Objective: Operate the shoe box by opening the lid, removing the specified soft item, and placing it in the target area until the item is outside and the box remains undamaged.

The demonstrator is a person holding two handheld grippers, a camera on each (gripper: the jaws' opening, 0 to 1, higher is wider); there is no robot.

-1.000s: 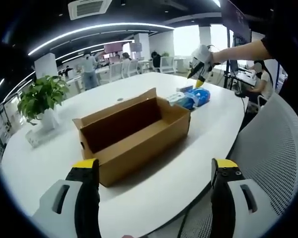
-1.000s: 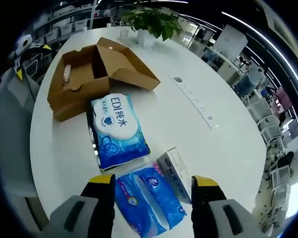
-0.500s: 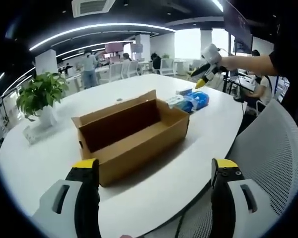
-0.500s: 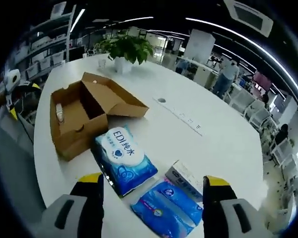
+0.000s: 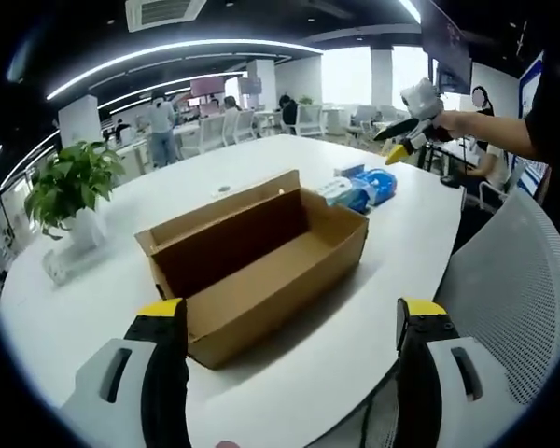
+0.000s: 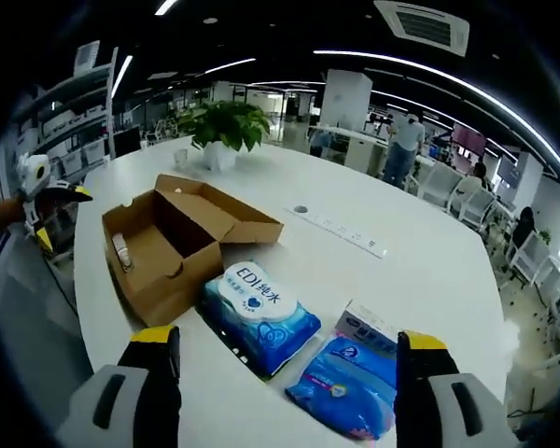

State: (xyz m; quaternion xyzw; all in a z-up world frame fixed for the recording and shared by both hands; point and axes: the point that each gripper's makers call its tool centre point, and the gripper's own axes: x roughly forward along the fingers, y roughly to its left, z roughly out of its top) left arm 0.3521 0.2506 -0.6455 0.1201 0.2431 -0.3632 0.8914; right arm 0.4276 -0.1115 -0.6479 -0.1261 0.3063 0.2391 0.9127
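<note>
Beside open shoe box (image 6: 173, 252): 2 wipes packs (image 6: 259, 315), carton (image 6: 371, 327).

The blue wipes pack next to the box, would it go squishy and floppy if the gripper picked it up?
Probably squishy: the blue wipes pack lies puffy in a soft film wrapper, so it would likely dent and sag at the ends. The glossy wrapper may be a bit slippery. Lying flat on the table beside the open box, it should slide when pushed, not roll.
</note>
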